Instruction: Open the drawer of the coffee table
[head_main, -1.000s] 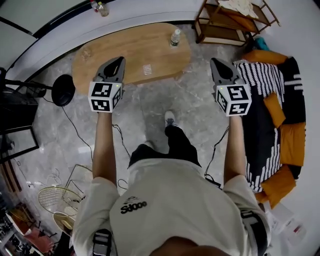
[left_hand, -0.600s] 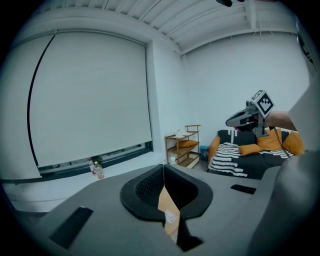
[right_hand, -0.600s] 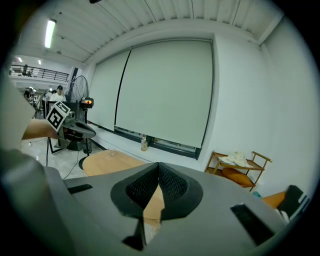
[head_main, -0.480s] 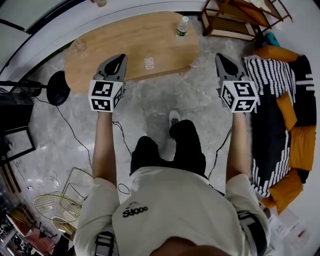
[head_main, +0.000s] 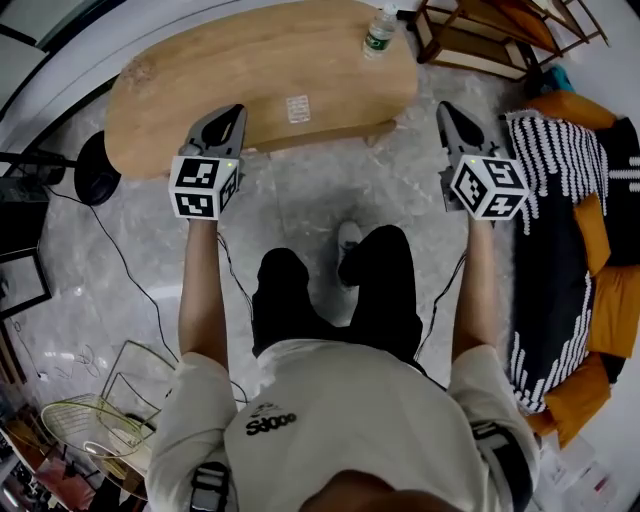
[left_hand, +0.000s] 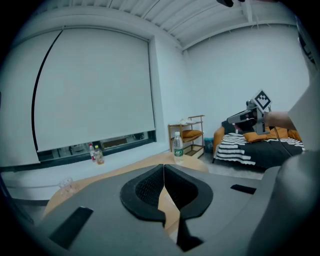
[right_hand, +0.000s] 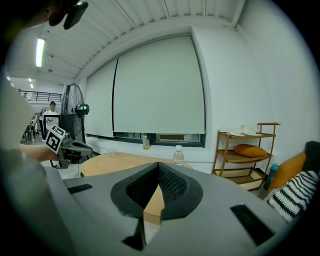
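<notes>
I cannot make out the drawer under the coffee table (head_main: 200, 70) top. My left gripper (head_main: 236, 112) and right gripper (head_main: 446, 108) are clenched, empty; floor (head_main: 320, 190) open nearside.

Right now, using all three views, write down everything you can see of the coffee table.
The coffee table has a long, rounded, bean-like top that looks like light wood, and it stands level on the grey stone floor. A clear water bottle stands upright near its right end, and a small pale card lies near the front edge. No drawer can be made out in any view; the underside is hidden from above.
</notes>
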